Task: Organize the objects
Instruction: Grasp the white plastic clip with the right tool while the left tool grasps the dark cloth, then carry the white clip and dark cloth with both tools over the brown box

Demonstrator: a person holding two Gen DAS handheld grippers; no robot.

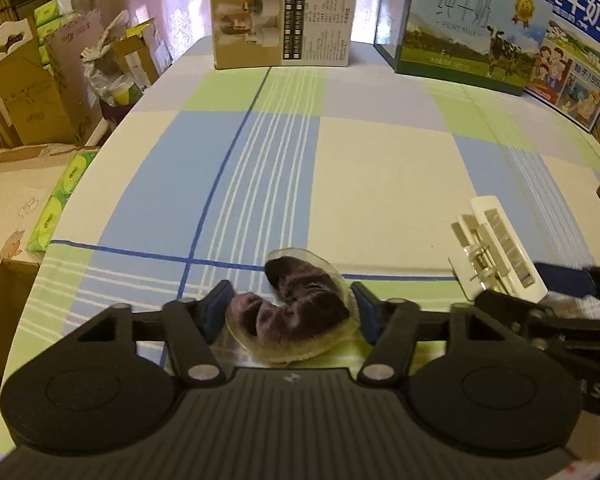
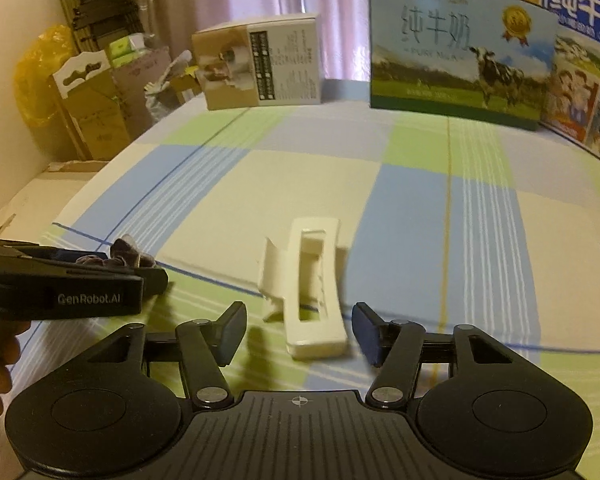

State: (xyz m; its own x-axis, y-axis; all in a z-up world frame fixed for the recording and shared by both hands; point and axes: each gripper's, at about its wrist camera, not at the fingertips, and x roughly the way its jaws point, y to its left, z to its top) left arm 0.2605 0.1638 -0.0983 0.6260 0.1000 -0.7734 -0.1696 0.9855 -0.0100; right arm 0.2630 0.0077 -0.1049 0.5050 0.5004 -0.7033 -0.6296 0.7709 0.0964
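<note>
Nearest the left wrist camera, the left gripper has its fingers set on either side of a purple velvet hair clip with a clear rim, seemingly gripping it. To its right, the right gripper stands wide, nothing between its pads. A white claw clip (slightly blurred) lies on the checked tablecloth just beyond them, between the tips.

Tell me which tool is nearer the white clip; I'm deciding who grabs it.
Right. The right tool is open with the white clip lying between its fingers; the left tool sits off to the clip's left, around a purple hair piece.
</note>
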